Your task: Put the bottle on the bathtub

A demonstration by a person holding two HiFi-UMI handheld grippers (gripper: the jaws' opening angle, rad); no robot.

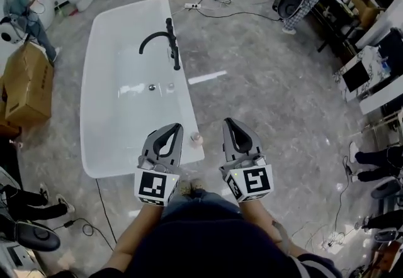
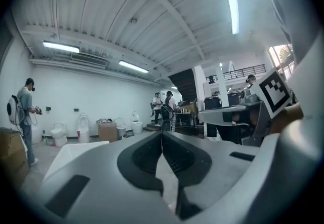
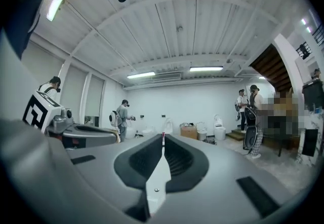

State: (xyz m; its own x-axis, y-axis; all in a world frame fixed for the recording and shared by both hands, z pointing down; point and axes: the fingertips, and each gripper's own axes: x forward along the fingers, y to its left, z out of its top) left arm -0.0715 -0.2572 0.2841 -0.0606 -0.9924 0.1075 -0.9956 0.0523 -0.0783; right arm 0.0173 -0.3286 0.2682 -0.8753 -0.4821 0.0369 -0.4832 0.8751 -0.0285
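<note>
The left gripper [image 1: 177, 127] and right gripper [image 1: 227, 122] both have jaws together and empty, while the bottle [image 1: 196, 139] stands on the bathtub [image 1: 99, 50] rim.

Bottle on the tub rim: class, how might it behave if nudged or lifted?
The bottle looks small, so it is probably light. It sits near the outer edge of the tub rim, so a nudge might tip it off.
</note>
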